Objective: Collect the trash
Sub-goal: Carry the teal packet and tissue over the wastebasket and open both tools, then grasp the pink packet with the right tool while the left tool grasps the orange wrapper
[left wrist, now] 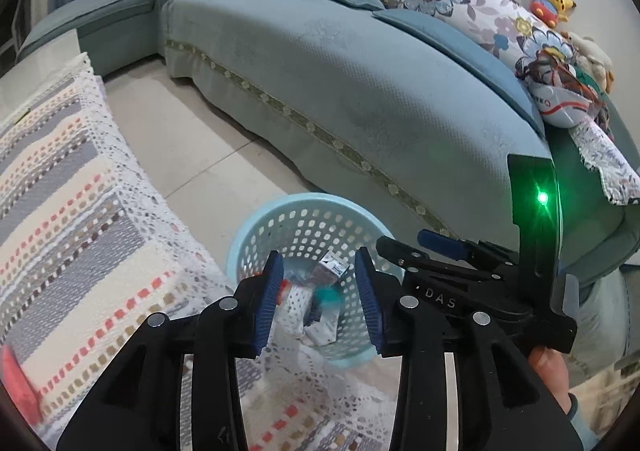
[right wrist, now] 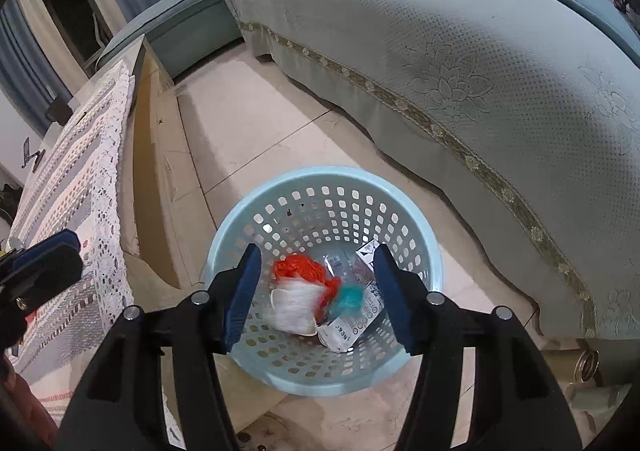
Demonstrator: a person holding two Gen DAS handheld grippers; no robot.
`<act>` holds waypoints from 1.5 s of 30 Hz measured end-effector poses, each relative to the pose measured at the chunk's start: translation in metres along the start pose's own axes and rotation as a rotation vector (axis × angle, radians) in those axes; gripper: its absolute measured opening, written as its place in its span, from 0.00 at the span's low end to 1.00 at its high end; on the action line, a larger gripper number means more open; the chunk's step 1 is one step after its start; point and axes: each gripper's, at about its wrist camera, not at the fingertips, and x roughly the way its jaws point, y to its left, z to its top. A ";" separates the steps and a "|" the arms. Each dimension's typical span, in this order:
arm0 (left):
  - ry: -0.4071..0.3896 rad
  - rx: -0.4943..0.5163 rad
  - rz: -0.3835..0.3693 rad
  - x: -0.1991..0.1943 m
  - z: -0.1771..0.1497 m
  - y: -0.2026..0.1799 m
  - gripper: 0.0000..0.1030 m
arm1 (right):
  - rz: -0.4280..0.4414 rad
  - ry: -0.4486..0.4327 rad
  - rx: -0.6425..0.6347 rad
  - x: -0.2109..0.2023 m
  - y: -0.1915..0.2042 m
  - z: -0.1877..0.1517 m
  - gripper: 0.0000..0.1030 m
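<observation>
Both the left gripper point(left wrist: 320, 299) and right gripper point(right wrist: 316, 295) hang above the pale blue basket point(right wrist: 256, 203) on the floor, fingers apart, empty. Trash point(right wrist: 316, 299) lies inside, blurred and partly hidden.

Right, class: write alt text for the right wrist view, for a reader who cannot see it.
An open right gripper hangs above a pale blue basket on the tiled floor, holding nothing. Inside the basket lie an orange scrap, white cloth and wrappers; a sofa stands behind.
</observation>
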 end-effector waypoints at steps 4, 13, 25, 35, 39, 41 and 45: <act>-0.014 -0.012 -0.002 -0.013 -0.006 0.008 0.35 | 0.017 -0.015 -0.021 -0.010 0.008 -0.002 0.53; -0.100 -0.071 0.048 -0.071 -0.019 0.035 0.45 | 0.150 -0.108 -0.128 -0.051 0.063 -0.010 0.53; -0.288 -0.383 0.440 -0.191 -0.070 0.127 0.53 | 0.362 -0.187 -0.406 -0.091 0.206 -0.039 0.53; -0.241 -0.696 0.578 -0.236 -0.143 0.254 0.54 | 0.406 -0.117 -0.592 -0.063 0.310 -0.080 0.53; -0.185 -0.774 0.556 -0.225 -0.161 0.282 0.59 | 0.409 -0.083 -0.630 -0.049 0.334 -0.087 0.53; -0.139 -0.799 0.574 -0.218 -0.169 0.290 0.60 | 0.406 -0.067 -0.644 -0.041 0.342 -0.090 0.53; -0.105 -0.845 0.564 -0.212 -0.178 0.298 0.69 | 0.398 -0.021 -0.657 -0.027 0.350 -0.093 0.53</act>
